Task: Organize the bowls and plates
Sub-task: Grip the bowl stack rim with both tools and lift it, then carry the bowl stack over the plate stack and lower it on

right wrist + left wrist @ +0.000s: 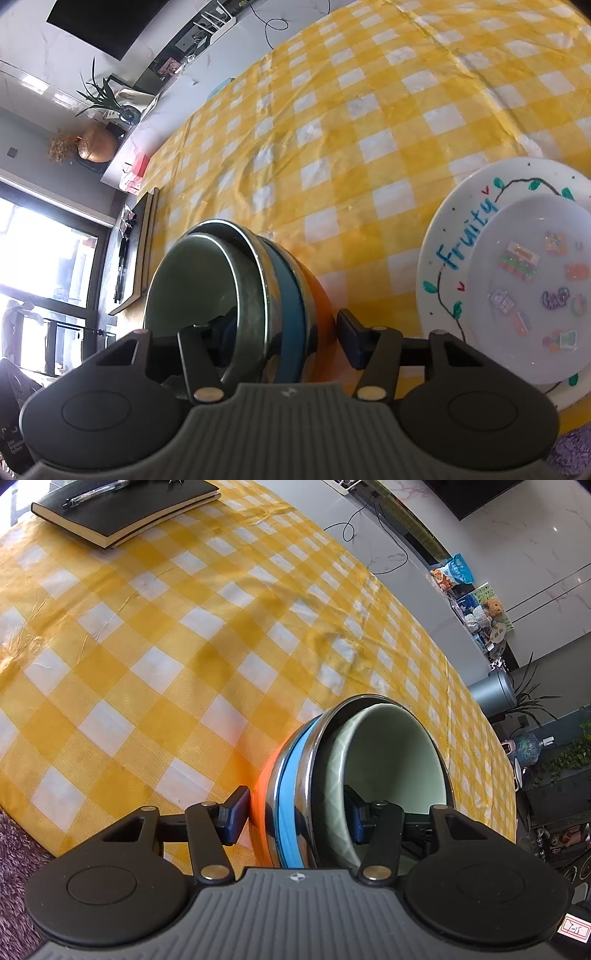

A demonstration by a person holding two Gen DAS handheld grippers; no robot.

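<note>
1. Left wrist view: the left gripper [295, 818] straddles the wall of the nested bowls [369, 771] at lower centre of the frame. One finger [236, 814] lies against the orange outer side and the other sits inside the green bowl; whether the pads press cannot be told. A black notebook [125, 509] lies at upper left on the yellow checked tablecloth [184, 627].

2. Right wrist view: the right gripper [284, 338] straddles the same stack [236, 295] at lower centre, one finger inside and one finger [351, 339] just beside the orange side, grip uncertain. A "Fruity" plate [454, 236] carrying a smaller plate [532, 288] lies at right.
</note>
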